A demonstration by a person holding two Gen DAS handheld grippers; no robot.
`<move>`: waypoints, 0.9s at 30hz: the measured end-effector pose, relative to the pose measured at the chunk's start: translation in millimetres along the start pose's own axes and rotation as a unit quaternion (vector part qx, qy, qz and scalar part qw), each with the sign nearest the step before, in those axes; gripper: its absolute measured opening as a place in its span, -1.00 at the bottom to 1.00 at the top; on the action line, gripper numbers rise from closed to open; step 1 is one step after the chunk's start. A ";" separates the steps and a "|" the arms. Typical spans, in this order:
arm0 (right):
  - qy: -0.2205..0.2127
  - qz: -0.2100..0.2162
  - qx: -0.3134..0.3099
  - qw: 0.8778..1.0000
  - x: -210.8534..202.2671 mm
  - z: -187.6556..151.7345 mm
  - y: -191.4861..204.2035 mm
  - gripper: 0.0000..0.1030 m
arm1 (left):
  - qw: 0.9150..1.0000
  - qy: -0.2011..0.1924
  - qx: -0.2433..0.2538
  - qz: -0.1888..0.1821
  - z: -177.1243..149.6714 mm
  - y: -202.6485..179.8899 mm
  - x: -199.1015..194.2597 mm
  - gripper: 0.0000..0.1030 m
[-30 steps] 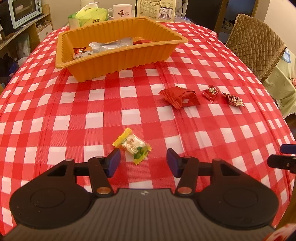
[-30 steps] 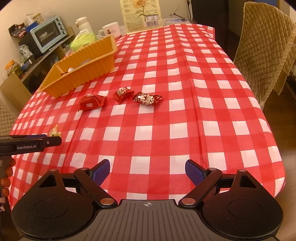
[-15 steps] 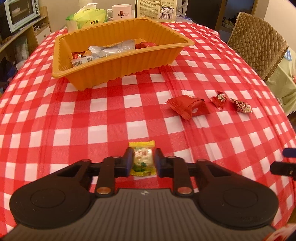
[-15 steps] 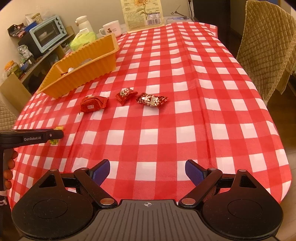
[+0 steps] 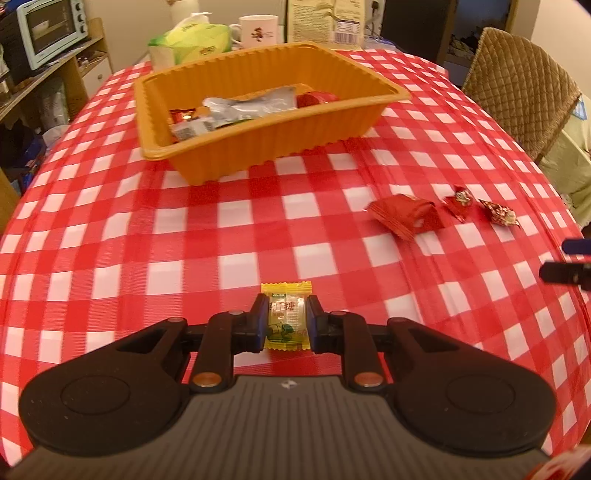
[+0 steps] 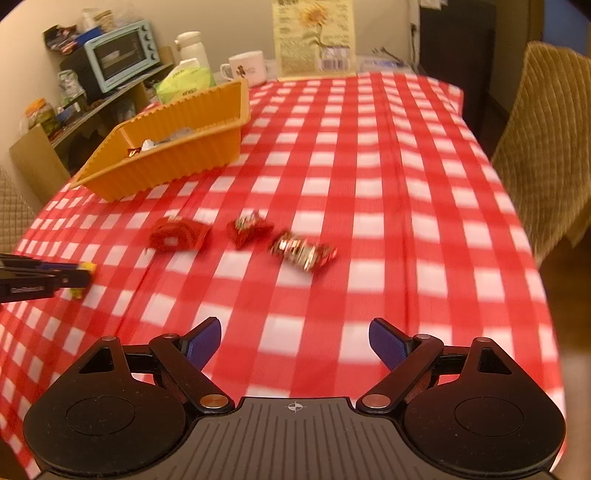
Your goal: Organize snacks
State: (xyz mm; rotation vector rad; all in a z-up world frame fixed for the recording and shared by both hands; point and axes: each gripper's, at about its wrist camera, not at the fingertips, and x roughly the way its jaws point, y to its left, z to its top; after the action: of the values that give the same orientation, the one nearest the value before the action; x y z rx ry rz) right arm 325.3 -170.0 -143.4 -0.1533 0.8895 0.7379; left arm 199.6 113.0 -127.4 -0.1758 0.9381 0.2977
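Yellow-wrapped candy [image 5: 286, 317] sits pinched between the left gripper's [image 5: 286, 322] pads, just over the red-checked tablecloth [image 5: 184, 240]. Right gripper [image 6: 294, 341] hangs wide, empty. Three red-wrapped snacks [image 6: 177, 234] lie ahead; one orange ribbed plastic tray [image 5: 280, 147] beyond, holding several packets.

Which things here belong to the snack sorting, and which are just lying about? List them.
Job: yellow candy in the left gripper; orange tray; three red-wrapped snacks.
Lying about: mug, tissue pack, toaster oven.
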 end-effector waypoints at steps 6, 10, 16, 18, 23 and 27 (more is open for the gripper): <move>-0.008 0.010 -0.055 0.998 16.1 23.4 -8.6 0.38 | 1.000 0.000 -0.018 0.016 -0.6 18.2 -4.5 -0.63; -0.005 0.015 -0.091 0.996 30.3 34.7 -9.4 0.18 | 0.999 -0.003 -0.028 0.026 -0.9 26.4 -8.3 -0.63; 0.008 0.025 -0.136 0.990 50.9 42.3 -6.6 0.03 | 0.999 -0.003 -0.040 0.037 -5.4 35.4 -13.8 -0.63; 0.013 0.029 -0.147 0.989 56.5 43.4 -4.7 -0.06 | 0.998 -0.003 -0.044 0.039 -7.1 37.6 -15.6 -0.63; 0.026 0.040 -0.154 0.987 67.2 45.0 0.1 -0.33 | 0.998 -0.005 -0.050 0.045 -11.3 40.9 -21.1 -0.63; 0.029 0.043 -0.151 0.987 67.6 45.7 4.1 -0.54 | 0.997 -0.007 -0.053 0.047 -13.1 41.5 -25.1 -0.63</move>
State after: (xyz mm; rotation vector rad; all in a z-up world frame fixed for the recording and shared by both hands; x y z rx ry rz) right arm 379.7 -112.8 -164.4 -0.4077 0.8398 0.9513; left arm 162.1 144.2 -115.5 -0.2280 0.9185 0.4354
